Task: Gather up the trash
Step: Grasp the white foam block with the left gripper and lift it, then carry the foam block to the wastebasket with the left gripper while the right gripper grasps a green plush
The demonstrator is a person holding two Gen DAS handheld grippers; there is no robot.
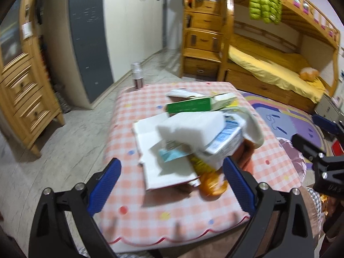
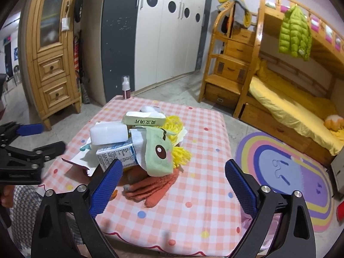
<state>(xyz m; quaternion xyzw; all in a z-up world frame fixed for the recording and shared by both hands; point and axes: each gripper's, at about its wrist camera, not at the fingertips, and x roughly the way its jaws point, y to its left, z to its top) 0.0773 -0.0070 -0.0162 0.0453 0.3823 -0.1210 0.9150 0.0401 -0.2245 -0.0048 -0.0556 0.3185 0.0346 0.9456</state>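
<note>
Both the left gripper (image 1: 172,185) and the right gripper (image 2: 174,185) hang spread wide and empty above the near edge of the checked table (image 2: 193,215), so collection looks barely begun. The trash sits heaped mid-table: one white foam block (image 2: 108,133), one blue-printed carton (image 2: 117,155), one green box (image 1: 189,105), one orange glove (image 2: 154,186). Next, I judge, one gripper must descend and pinch the topmost loose piece.

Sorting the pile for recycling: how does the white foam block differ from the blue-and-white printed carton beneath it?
The white foam block is plain and unprinted; the blue-and-white printed carton is covered in small text. The foam block has rounded, soft-looking edges; the carton has sharp folded corners. The foam block sits on top, the carton under it, tilted. Both are boxy and lie in the same heap on the checked tablecloth.
</note>
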